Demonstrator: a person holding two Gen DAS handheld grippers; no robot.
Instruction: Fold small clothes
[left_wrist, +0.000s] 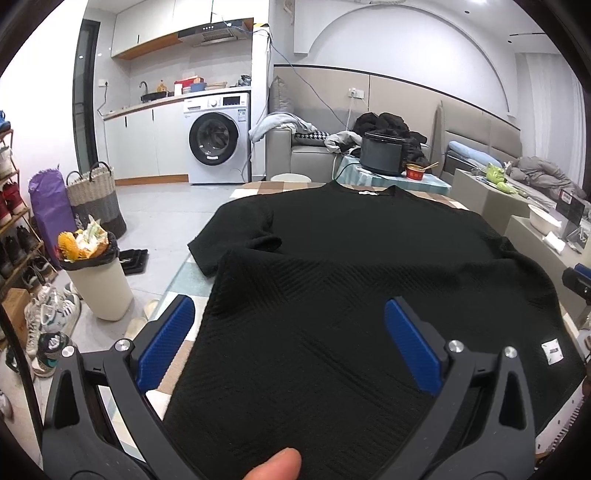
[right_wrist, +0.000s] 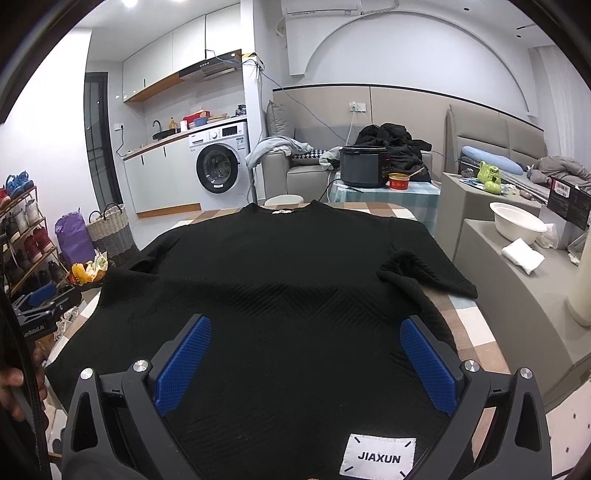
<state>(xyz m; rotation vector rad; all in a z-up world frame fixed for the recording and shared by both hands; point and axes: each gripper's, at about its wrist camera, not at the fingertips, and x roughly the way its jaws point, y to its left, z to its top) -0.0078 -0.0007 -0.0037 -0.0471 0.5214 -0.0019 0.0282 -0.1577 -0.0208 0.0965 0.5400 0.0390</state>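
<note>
Your black top (right_wrist: 280, 280) is matt knitted cloth with a raised ribbed, diagonal texture, and its white label (right_wrist: 376, 458) looks like smooth woven fabric. Your left gripper (left_wrist: 290, 325) and right gripper (right_wrist: 306, 343) have matt black plastic frames, shiny metal screw heads and blue pads (right_wrist: 183, 365) with a fine rough grain. The counter (right_wrist: 469, 332) wears a smooth checked cloth.

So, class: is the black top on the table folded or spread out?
Spread out: the black top lies flat on the table, collar far, both short sleeves out sideways.
</note>
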